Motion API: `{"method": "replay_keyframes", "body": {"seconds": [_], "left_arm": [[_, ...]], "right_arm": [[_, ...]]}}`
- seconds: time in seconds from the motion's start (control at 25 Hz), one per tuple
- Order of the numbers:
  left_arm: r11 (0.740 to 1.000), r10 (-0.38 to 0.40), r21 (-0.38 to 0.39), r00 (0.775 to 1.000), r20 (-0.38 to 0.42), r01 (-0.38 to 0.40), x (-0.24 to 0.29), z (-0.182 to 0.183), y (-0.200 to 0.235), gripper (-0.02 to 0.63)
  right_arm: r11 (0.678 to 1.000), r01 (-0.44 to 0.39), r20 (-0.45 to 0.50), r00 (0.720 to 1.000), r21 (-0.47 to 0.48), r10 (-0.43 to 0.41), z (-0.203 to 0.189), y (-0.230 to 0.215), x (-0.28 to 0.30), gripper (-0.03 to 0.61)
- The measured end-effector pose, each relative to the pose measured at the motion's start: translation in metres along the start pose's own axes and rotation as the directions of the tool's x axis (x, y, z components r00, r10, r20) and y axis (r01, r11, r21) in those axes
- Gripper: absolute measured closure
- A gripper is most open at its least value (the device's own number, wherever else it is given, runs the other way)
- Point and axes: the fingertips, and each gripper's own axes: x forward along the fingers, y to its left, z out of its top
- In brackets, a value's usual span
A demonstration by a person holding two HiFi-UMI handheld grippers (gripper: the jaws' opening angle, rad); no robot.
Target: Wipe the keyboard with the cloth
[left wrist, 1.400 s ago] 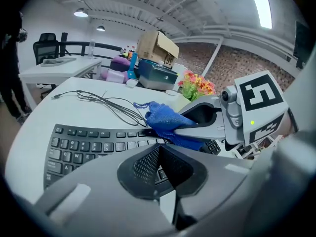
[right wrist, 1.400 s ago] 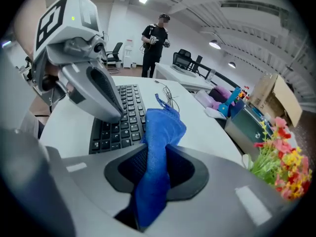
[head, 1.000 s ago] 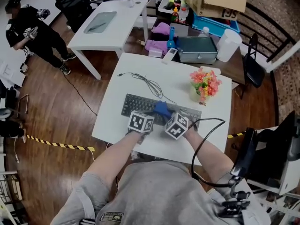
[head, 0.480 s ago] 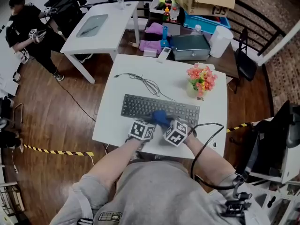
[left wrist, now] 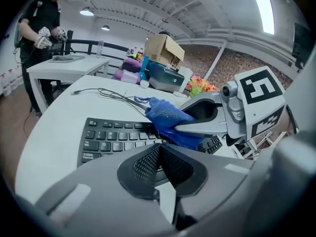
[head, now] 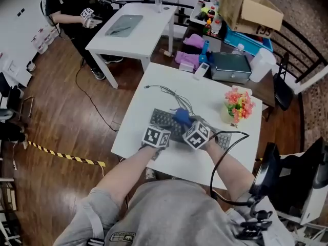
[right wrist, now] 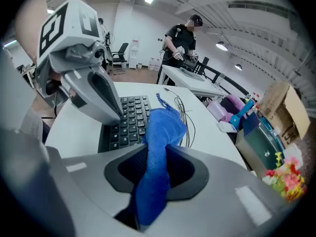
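Note:
A black keyboard (head: 165, 121) lies on the white table (head: 146, 99) in front of me. My right gripper (head: 185, 121) is shut on a blue cloth (head: 180, 116), which rests on the keys left of the keyboard's middle. In the right gripper view the cloth (right wrist: 160, 147) hangs pinched between the jaws, above the keyboard (right wrist: 129, 120). My left gripper (head: 161, 127) sits beside it to the left, over the keyboard's near edge. The left gripper view shows that gripper (left wrist: 159, 151) shut with nothing in it, and the cloth (left wrist: 168, 118) on the keys (left wrist: 111, 137) ahead.
The keyboard's cable (head: 171, 94) trails over the far half of the table. A pot of flowers (head: 237, 104) stands at the right. Behind are a grey box (head: 229, 66), a cardboard box (head: 251, 6) and a second white table (head: 130, 27) with a person (head: 72, 1) beside it.
Both grippers have slid together along the keyboard toward its left part, dragging the cloth from the near side of the keys to the far side. The head view has swung.

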Motion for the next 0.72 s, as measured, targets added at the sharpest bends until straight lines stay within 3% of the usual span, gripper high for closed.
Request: {"method": "replay_keyframes", "body": {"seconds": [0.32, 0.72], "left_arm": [[1.000, -0.014, -0.028, 1.000, -0.005, 0.014, -0.011, -0.010, 0.009, 0.614], [0.996, -0.083, 0.018, 0.995, -0.062, 0.084, -0.007, -0.048, -0.014, 0.614]], "right_arm": [[0.999, -0.019, -0.027, 0.999, 0.029, 0.019, 0.006, 0.014, 0.013, 0.468], [0.995, -0.097, -0.040, 0.995, -0.011, 0.097, -0.009, 0.096, -0.008, 0.468]]}}
